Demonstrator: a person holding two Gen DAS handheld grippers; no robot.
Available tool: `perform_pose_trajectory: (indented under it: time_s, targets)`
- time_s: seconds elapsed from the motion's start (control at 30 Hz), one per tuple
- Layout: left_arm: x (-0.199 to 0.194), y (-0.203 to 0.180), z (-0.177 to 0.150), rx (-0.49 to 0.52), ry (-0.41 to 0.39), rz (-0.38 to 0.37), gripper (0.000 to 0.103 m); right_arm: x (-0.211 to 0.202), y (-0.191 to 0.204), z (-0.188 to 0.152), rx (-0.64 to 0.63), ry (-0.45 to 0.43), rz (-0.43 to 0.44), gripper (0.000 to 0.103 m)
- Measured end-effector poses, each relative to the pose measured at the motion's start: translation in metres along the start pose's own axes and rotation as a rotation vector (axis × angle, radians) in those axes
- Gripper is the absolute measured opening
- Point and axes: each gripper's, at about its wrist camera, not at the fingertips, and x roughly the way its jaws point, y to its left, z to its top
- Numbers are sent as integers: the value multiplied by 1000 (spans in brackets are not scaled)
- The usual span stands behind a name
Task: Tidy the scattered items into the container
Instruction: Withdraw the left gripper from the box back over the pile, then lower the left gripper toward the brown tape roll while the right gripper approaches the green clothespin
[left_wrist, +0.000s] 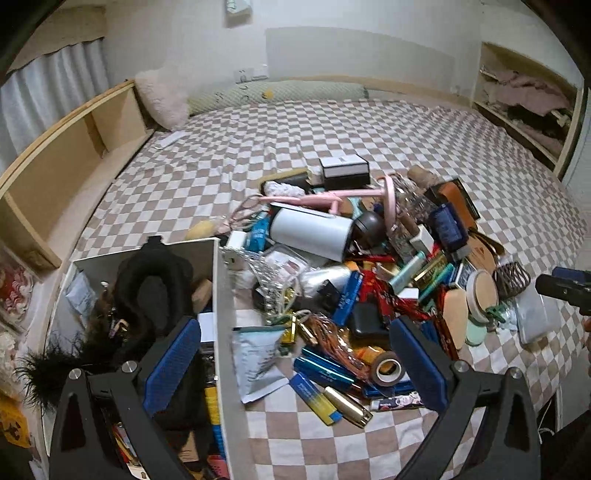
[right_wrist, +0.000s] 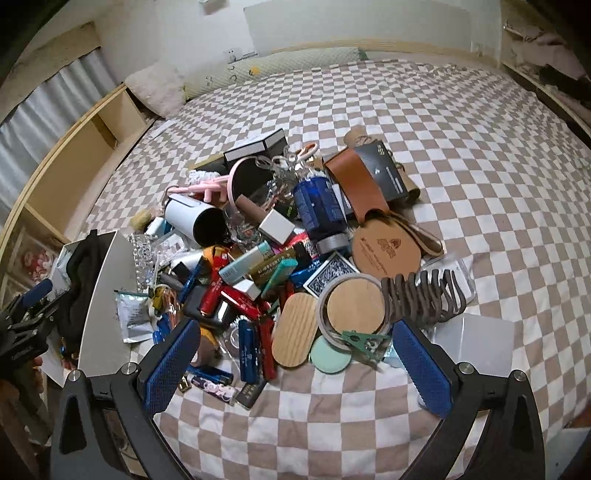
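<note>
A heap of small items (left_wrist: 354, 280) lies on the checkered bed: a white cylinder (left_wrist: 312, 232), a tape roll (left_wrist: 386, 368), a gold tube (left_wrist: 349, 406), a silver pouch (left_wrist: 256, 360). A white box (left_wrist: 225, 332) at the left holds black cloth (left_wrist: 155, 291) and other things. My left gripper (left_wrist: 295, 365) is open and empty, straddling the box's right wall. My right gripper (right_wrist: 297, 363) is open and empty above a wooden oval (right_wrist: 294, 334), a mint disc (right_wrist: 328, 356) and a round wooden lid (right_wrist: 355, 308). The heap (right_wrist: 295, 240) and box (right_wrist: 105, 295) show in the right wrist view.
The checkered bedsheet (left_wrist: 295, 140) stretches beyond the heap. A wooden shelf (left_wrist: 55, 177) runs along the left. A brown hair claw (right_wrist: 424, 295) and a clear plastic case (right_wrist: 476, 339) lie at the heap's right edge. Pillows (left_wrist: 162, 96) lie at the headboard.
</note>
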Motion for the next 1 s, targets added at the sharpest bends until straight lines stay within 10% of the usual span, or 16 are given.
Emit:
perform_pose_trajectory:
  time_s: [1.0]
  targets:
    - [39,-64,-2,124,126,-98,101,16,-10,-11,-11,76,34,103]
